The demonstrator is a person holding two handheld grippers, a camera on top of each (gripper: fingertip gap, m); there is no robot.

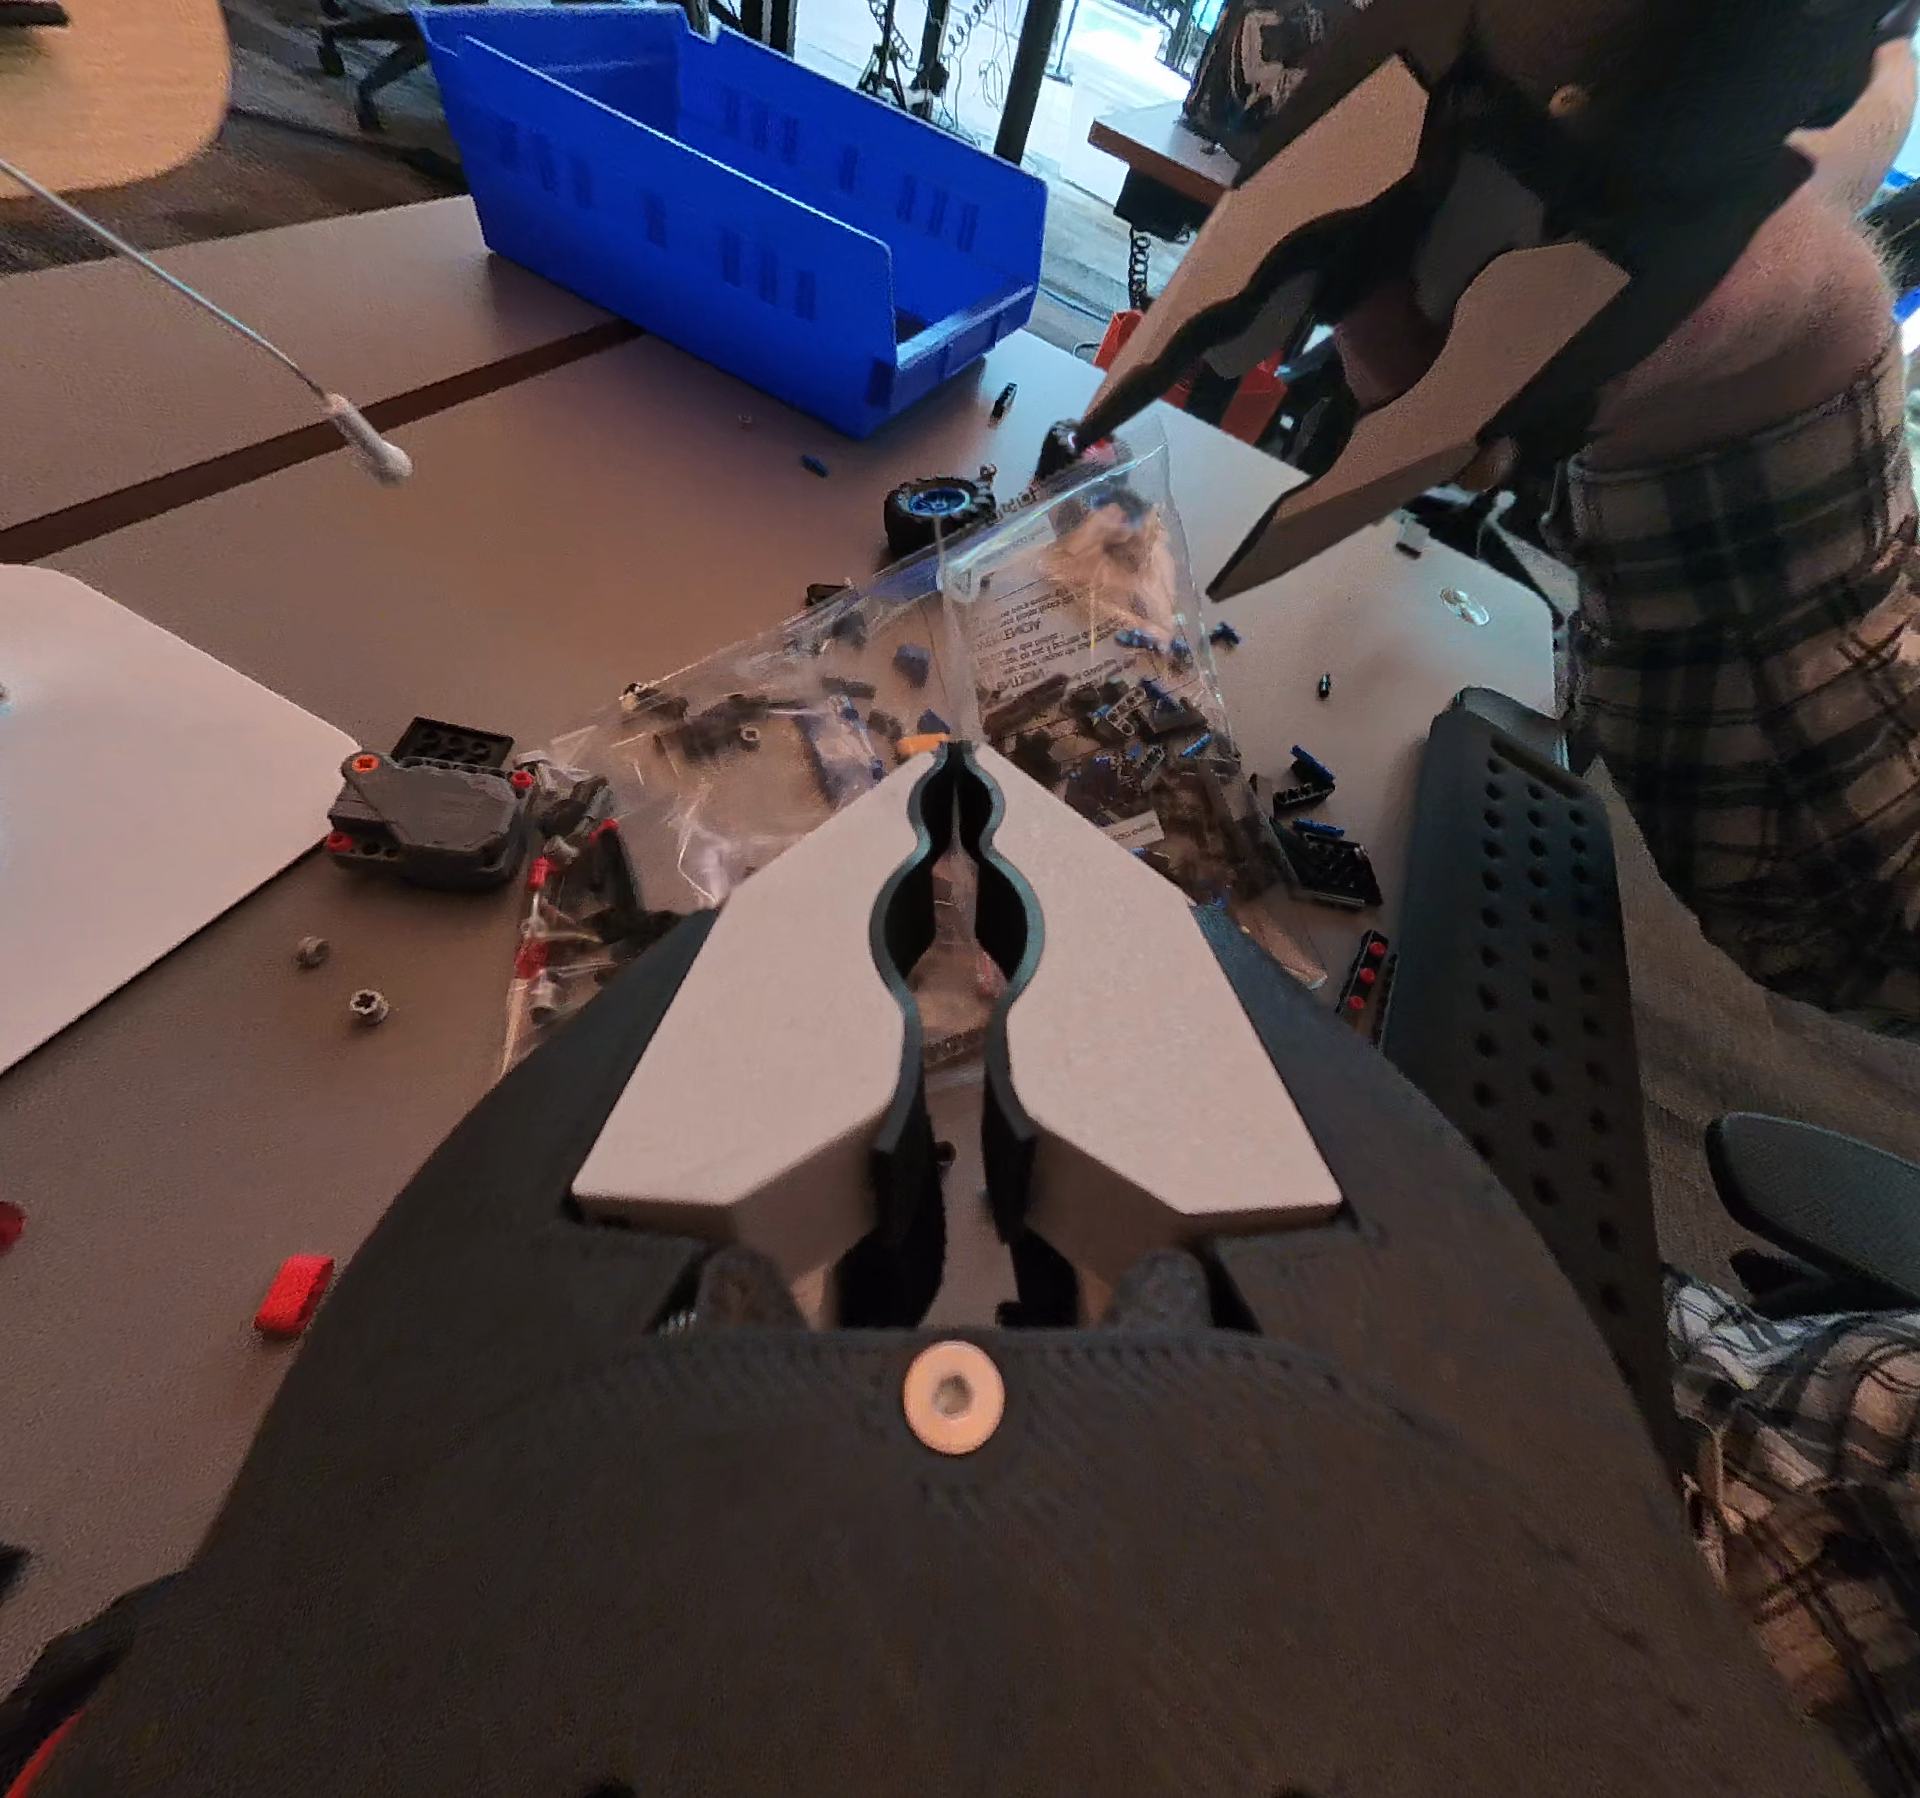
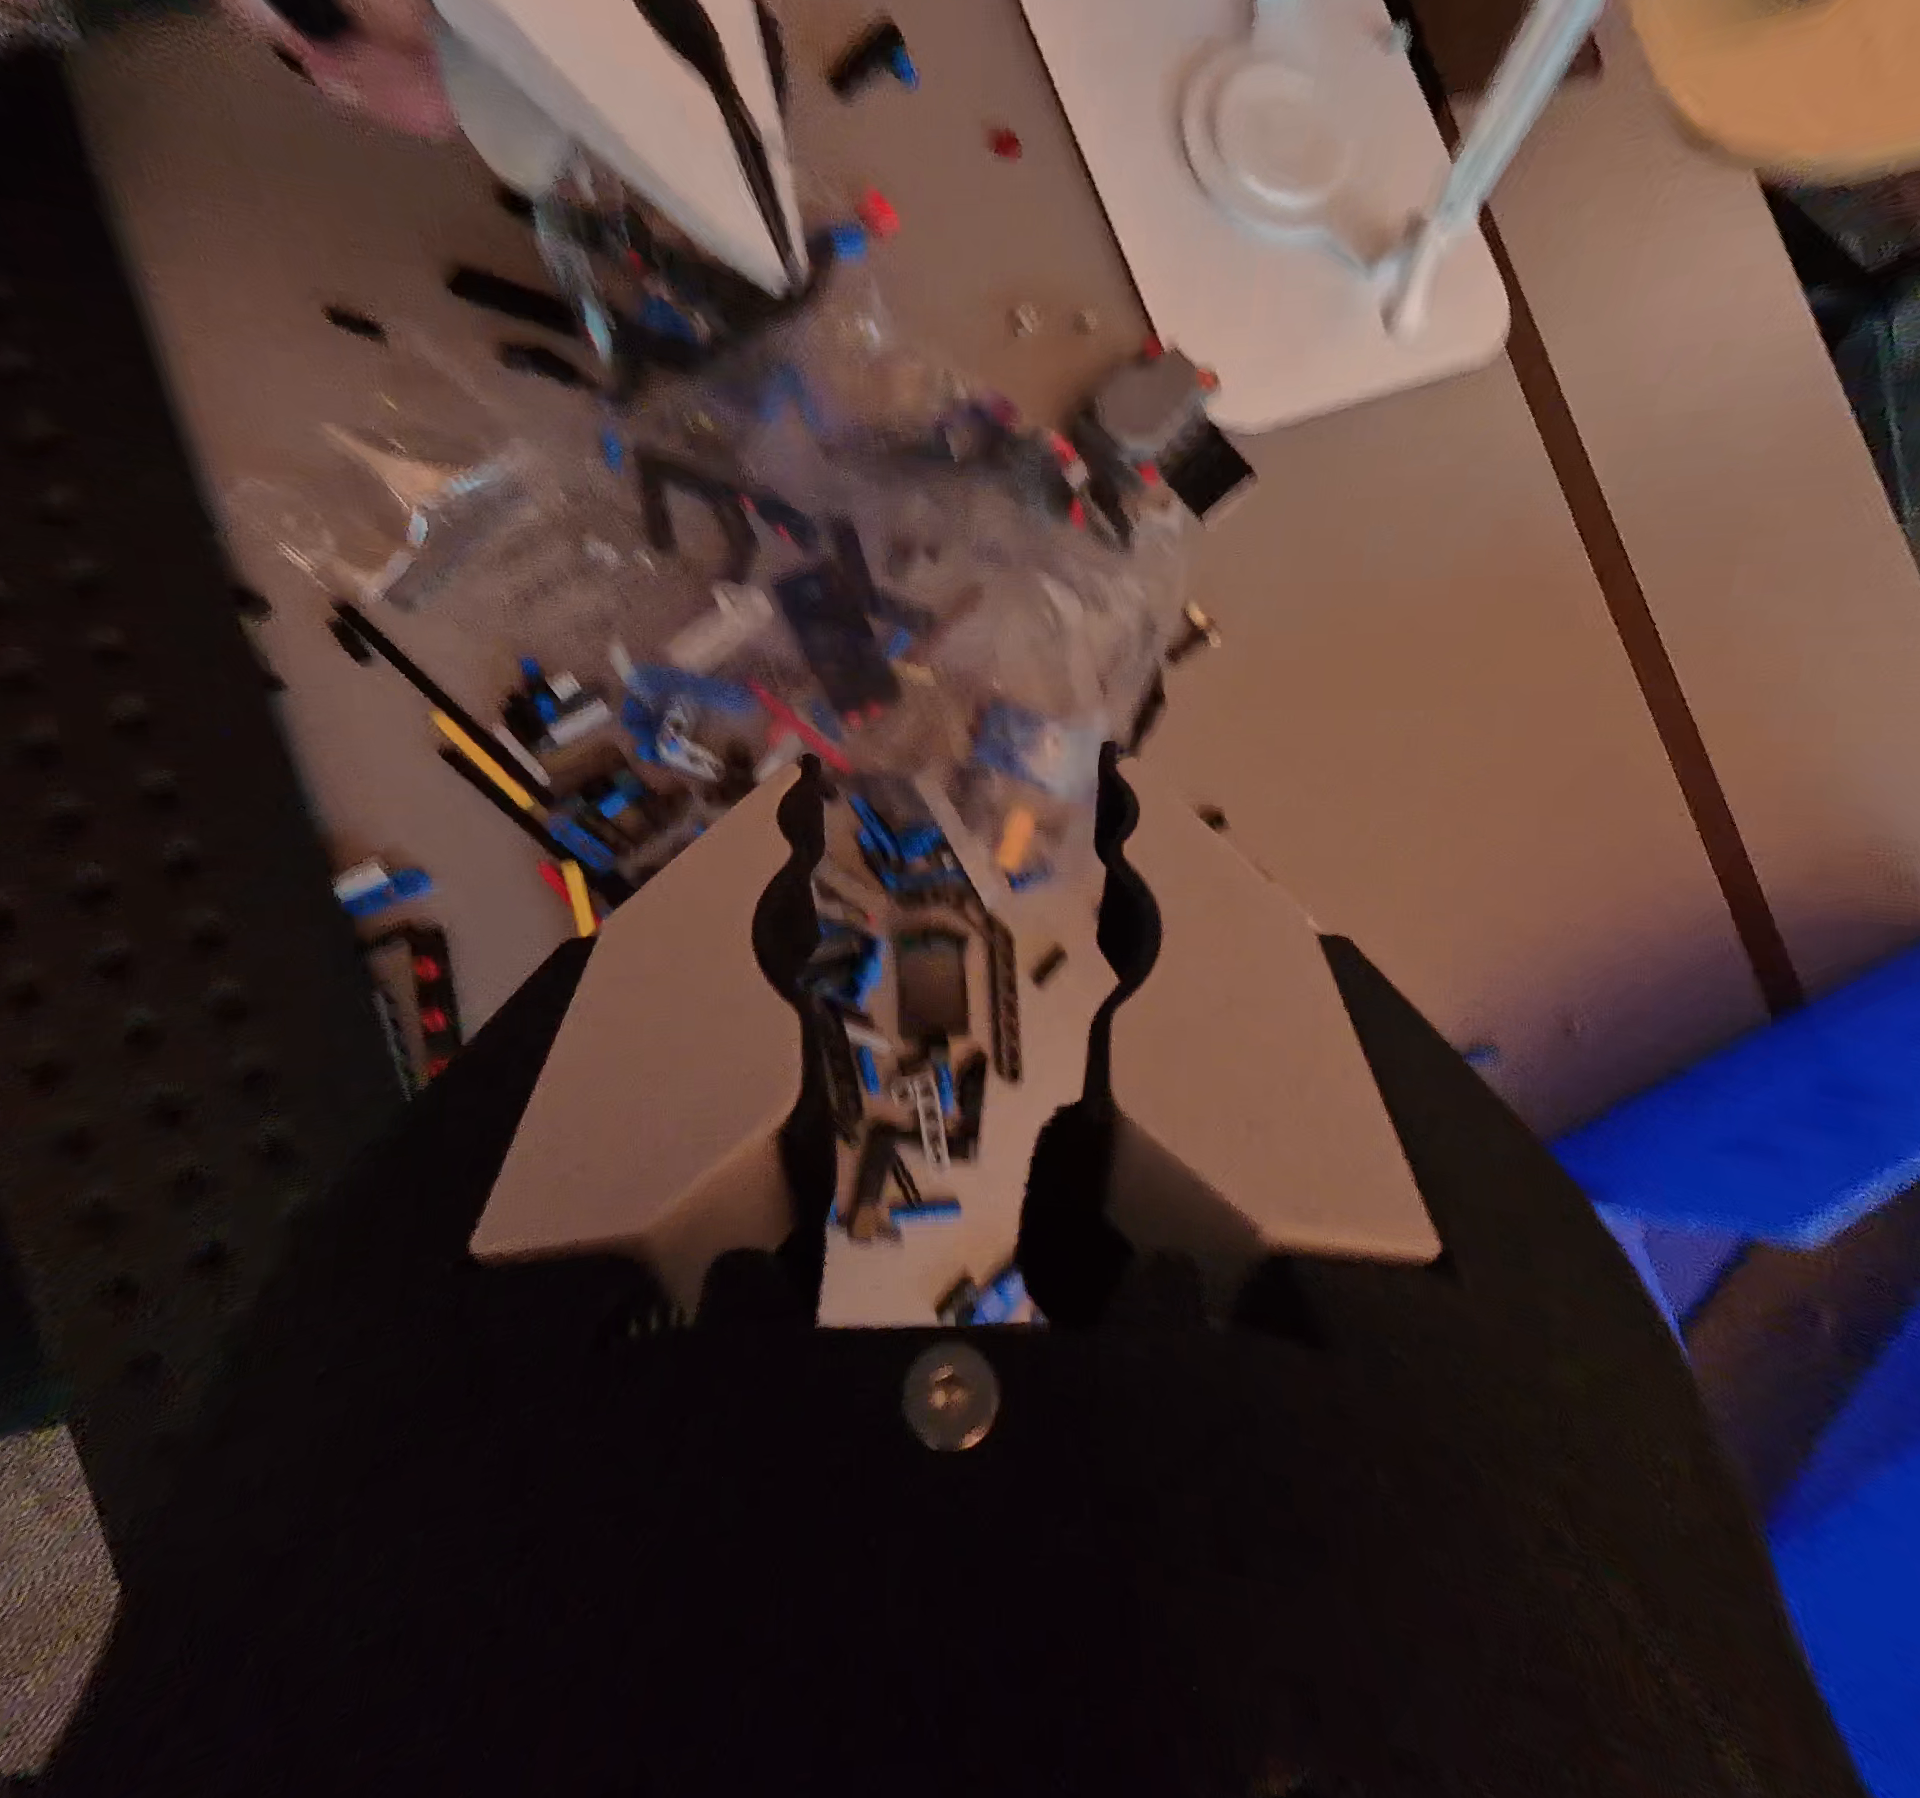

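Blue bin [image 1: 727,210], toy wheel [image 1: 935,512], grey motor block [image 1: 431,818] on table [image 1: 312,346].

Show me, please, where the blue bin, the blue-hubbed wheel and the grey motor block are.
blue bin [image 1: 717,221]: left wrist view, on its long side wall.
blue-hubbed wheel [image 1: 935,510]: left wrist view, on the blue hub.
grey motor block [image 1: 431,813]: left wrist view, on its grey top face.

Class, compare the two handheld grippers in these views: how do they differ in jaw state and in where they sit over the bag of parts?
The left gripper has its jaws closed, apparently pinching the clear plastic bag; the right gripper is open and holds nothing. The left gripper sits low at the bag's near edge; the right gripper hovers above the pile, its view blurred. Both have grey fingers with wavy black pads on black bodies.
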